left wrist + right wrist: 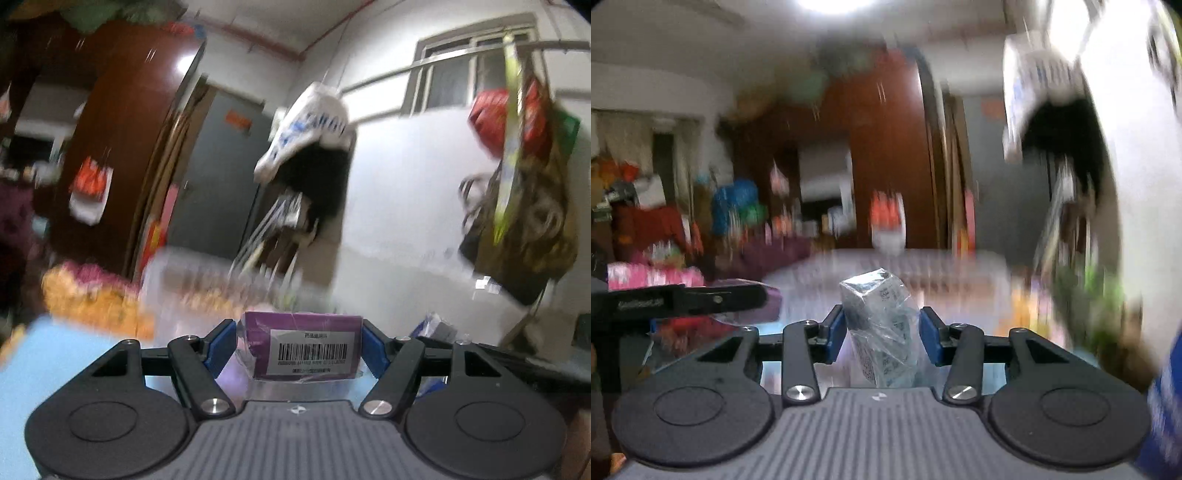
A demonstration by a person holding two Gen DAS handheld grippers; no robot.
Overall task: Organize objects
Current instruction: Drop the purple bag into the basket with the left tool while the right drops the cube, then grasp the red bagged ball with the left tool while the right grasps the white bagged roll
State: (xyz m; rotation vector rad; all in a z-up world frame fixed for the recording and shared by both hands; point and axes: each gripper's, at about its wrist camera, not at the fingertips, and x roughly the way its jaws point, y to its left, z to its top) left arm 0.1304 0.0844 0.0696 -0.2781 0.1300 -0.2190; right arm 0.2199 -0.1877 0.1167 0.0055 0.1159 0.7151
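My left gripper [299, 347] is shut on a purple box [303, 347] with a white barcode label, wrapped in clear plastic, held up in the air. My right gripper [882, 334] holds a silver-white box [881, 328] wrapped in clear plastic; its left pad touches the box, the right pad touches the wrap. The left gripper [683, 301] with its purple box [768, 302] also shows at the left of the right wrist view. Both views are blurred by motion.
A clear plastic bin [229, 280] of assorted items sits ahead, also blurred in the right wrist view [905, 266]. A dark red wardrobe [122, 122], a grey door [221, 173], hanging bags [314, 125] and a wall with a window [472, 77] stand behind. A blue surface [55, 369] lies at lower left.
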